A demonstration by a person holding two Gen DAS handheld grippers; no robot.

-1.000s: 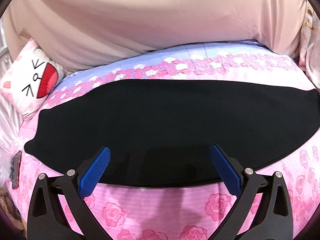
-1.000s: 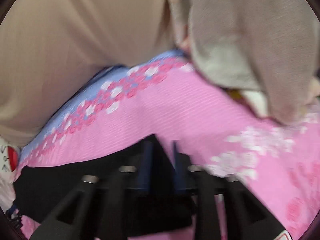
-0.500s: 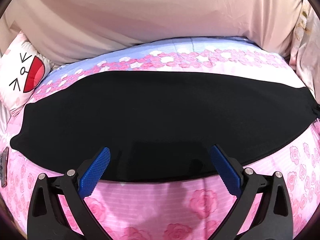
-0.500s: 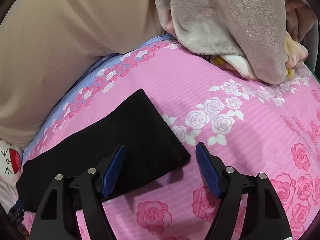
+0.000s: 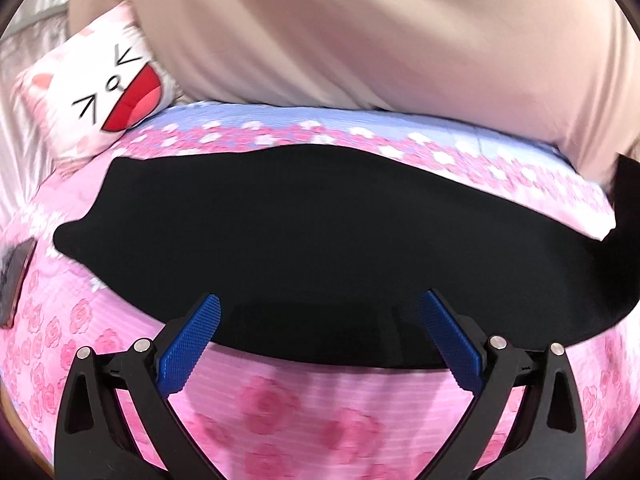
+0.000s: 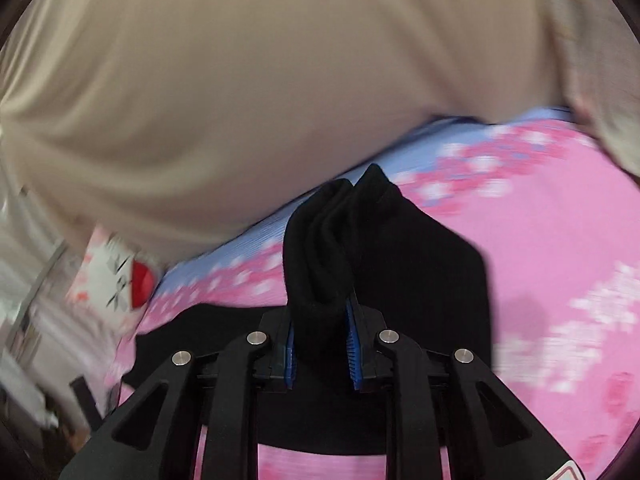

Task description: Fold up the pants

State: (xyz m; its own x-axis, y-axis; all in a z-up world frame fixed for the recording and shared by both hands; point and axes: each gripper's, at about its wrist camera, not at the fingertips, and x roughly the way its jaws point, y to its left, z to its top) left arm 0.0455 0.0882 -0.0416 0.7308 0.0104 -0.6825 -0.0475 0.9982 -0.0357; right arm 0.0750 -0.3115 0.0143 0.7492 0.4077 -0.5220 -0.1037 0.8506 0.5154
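Black pants (image 5: 320, 220) lie flat across the pink rose bed sheet (image 5: 280, 400). My left gripper (image 5: 320, 298) hovers open over their near edge, blue pads wide apart and gripping nothing. At the far right of the left wrist view, the pants' end (image 5: 628, 200) rises off the bed. My right gripper (image 6: 320, 312) has a bunched fold of the pants (image 6: 320, 240) between its blue pads. Its jaws are closing on the fold and hold it up above the sheet (image 6: 560, 220). The rest of the pants (image 6: 420, 272) hangs down behind it.
A white cat-face pillow (image 5: 108, 96) lies at the bed's far left corner, also visible as the pillow (image 6: 116, 280) in the right wrist view. Beige fabric (image 5: 360, 40) fills the space behind the bed. A dark flat object (image 5: 16, 276) rests at the sheet's left edge.
Half a second ago the right gripper stood open over the flat pants end; now it is shut on bunched fabric and lifted. The left view has shifted sideways, its gripper still open.
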